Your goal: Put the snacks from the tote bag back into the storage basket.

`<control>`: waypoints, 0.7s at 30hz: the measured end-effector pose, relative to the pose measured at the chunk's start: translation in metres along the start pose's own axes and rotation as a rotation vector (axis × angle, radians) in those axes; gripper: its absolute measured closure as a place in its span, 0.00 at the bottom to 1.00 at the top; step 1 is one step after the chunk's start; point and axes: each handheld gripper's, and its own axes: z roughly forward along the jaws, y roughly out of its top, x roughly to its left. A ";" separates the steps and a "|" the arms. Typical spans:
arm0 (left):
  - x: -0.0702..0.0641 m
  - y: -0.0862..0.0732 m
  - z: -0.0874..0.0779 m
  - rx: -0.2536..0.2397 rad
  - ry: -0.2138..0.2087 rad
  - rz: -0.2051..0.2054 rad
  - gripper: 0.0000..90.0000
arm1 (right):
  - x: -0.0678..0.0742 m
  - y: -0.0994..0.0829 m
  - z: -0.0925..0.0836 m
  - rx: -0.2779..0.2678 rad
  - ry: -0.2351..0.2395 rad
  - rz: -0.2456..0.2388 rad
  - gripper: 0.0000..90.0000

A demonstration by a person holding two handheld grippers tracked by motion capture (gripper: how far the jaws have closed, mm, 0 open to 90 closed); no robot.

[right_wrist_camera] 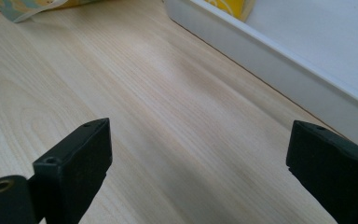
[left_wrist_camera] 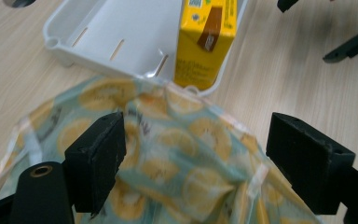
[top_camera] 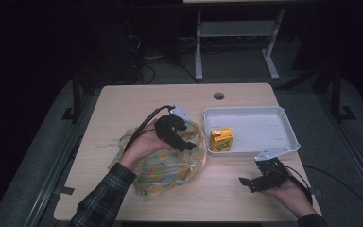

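Left gripper [top_camera: 187,137] hovers spread wide over the lemon-print bag [top_camera: 170,163], gripping nothing. Bag lies crumpled on the table [top_camera: 132,99], just beside the white tray [top_camera: 264,111] holding a yellow juice carton [top_camera: 221,139]. Right gripper [top_camera: 248,182] is spread and empty, near the tray.

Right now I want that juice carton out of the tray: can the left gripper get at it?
Probably yes: the left gripper is open over the lemon-print bag, and the juice carton stands unobstructed at the tray's near-left corner.

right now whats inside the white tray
One yellow juice carton stands upright in the white tray, at the end nearest the lemon-print bag. The rest of the tray floor is bare. The carton's far side is hidden.
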 end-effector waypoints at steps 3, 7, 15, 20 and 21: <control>0.000 -0.013 -0.009 -0.017 0.018 -0.006 0.22 | -0.001 0.002 0.000 -0.003 -0.001 0.006 0.08; 0.000 -0.033 -0.021 -0.038 0.041 -0.024 0.22 | -0.003 0.006 0.000 -0.007 -0.007 -0.009 0.08; -0.002 -0.077 -0.047 -0.074 0.102 -0.047 0.21 | -0.006 0.009 0.001 -0.004 -0.008 -0.005 0.10; -0.003 -0.109 -0.058 -0.075 0.129 -0.080 0.21 | -0.010 0.011 -0.002 -0.008 -0.013 0.001 0.14; -0.003 -0.115 -0.060 -0.077 0.135 -0.086 0.21 | -0.010 0.011 -0.002 -0.008 -0.013 0.001 0.14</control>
